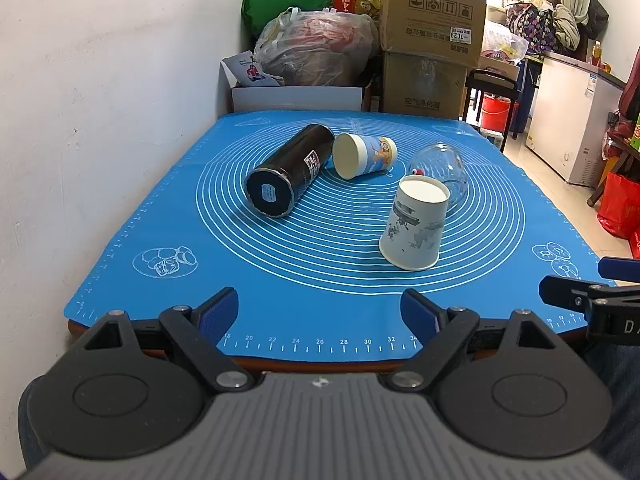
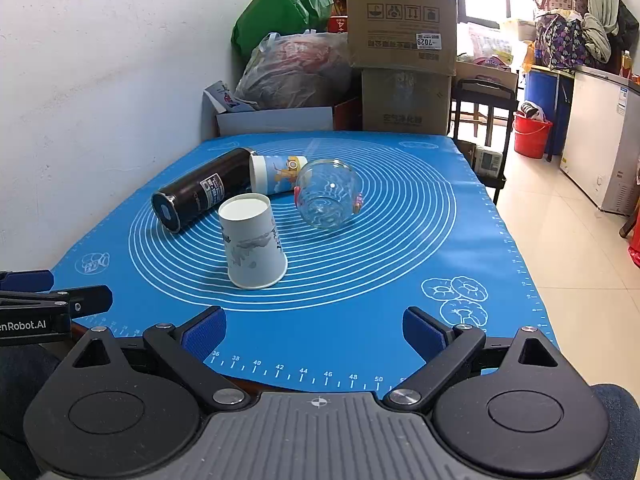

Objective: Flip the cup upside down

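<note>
Four vessels sit on the blue mat. From the left: a black flask lying down, a cartoon cup on its side, an inverted white paper cup, and a tipped glass jar. Both the left gripper and right gripper hang spread and empty near the mat's front edge. Pinch the cartoon cup mid-wall, lift clear of the flask, then set it rim-down.

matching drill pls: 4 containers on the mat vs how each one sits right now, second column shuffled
Things:
1. white paper cup
2. black flask
3. glass cup
4. cartoon cup

States:
A. on its side, between the dark cylinder and the clear one
B. upside down, wide rim on the blue mat
C. on its side, nearest the wall
D. transparent, on its side, rightmost

Pairs: 1-B, 2-C, 3-D, 4-A
</note>
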{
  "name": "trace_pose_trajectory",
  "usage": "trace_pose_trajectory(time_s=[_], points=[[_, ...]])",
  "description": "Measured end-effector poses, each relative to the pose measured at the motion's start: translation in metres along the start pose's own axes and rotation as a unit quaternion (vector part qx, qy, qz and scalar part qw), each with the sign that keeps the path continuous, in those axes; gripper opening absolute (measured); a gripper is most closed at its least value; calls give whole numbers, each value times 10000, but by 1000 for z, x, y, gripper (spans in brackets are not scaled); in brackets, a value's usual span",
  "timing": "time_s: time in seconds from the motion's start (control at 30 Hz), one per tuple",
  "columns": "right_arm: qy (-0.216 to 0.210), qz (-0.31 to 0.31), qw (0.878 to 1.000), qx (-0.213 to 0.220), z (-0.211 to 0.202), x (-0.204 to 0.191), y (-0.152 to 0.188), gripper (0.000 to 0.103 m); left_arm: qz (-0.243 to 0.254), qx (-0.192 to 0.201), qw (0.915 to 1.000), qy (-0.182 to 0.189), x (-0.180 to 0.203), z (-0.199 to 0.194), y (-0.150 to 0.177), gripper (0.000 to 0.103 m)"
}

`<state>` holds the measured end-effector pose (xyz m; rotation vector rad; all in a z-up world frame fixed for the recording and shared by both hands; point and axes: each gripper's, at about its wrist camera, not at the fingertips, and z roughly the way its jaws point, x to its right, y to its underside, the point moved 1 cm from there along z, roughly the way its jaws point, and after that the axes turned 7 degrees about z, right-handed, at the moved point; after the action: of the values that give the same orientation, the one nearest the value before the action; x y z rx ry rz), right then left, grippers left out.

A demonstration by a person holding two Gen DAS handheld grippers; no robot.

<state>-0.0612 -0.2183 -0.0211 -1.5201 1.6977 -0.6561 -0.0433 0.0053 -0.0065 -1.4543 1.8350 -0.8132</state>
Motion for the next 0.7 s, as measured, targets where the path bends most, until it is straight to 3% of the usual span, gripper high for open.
trace_pose_trajectory(time_s=[0.7], points=[[-2, -13, 10000, -15, 0, 0, 0, 97, 43, -3, 10000, 7, 2, 1, 0, 88]])
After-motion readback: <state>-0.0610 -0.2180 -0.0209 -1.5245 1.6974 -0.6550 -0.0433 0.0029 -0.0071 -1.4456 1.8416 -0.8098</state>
